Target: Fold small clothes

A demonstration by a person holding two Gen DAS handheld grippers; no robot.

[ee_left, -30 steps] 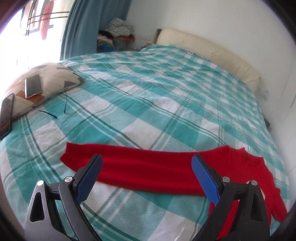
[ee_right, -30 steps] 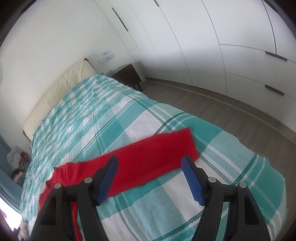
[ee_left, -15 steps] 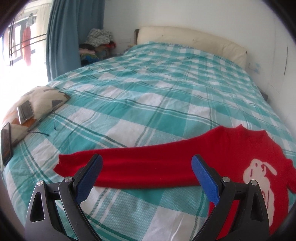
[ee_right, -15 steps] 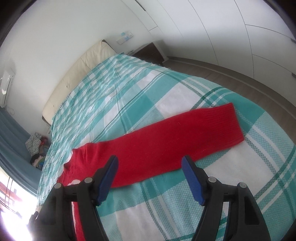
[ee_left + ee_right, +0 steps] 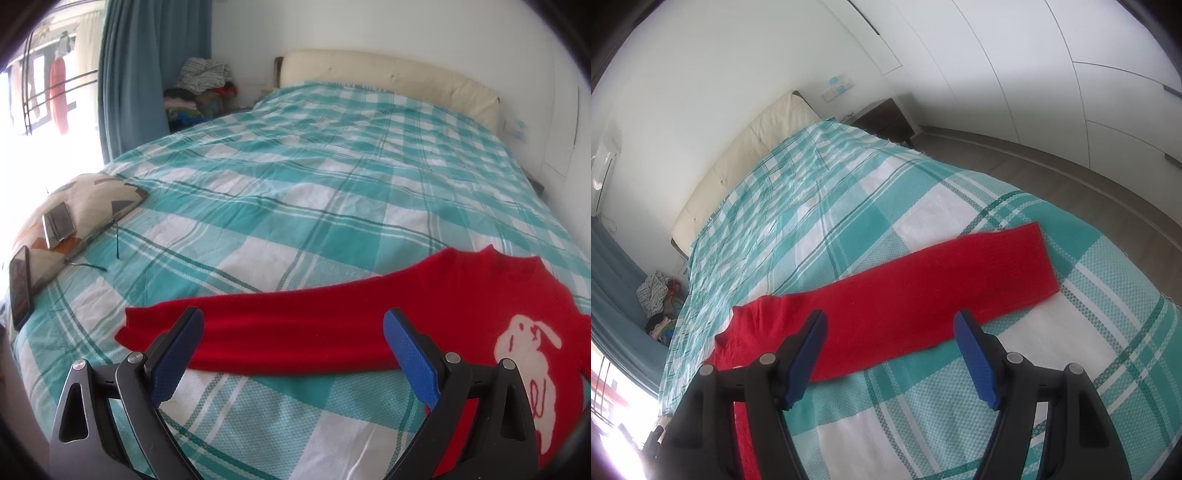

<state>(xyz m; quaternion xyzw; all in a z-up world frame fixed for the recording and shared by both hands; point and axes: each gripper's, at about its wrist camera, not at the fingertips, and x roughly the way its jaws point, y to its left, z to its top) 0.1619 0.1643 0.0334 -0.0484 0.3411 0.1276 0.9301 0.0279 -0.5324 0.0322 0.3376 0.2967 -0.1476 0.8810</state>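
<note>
A small red sweater with a white rabbit on the chest lies flat on the teal checked bedspread, both sleeves spread out sideways. My left gripper is open and empty, hovering just above the left sleeve. My right gripper is open and empty, just above the right sleeve, whose cuff lies near the bed's right edge. The sweater's lower body is hidden behind the grippers.
A patterned cushion with a phone on it lies at the bed's left edge, a second phone beside it. A cream headboard, blue curtain, clothes pile, nightstand and white wardrobes surround the bed.
Both views have swung towards the middle of the sweater: the rabbit chest came into the left view, and the collar and whole right sleeve into the right view. Both grippers stayed open.
</note>
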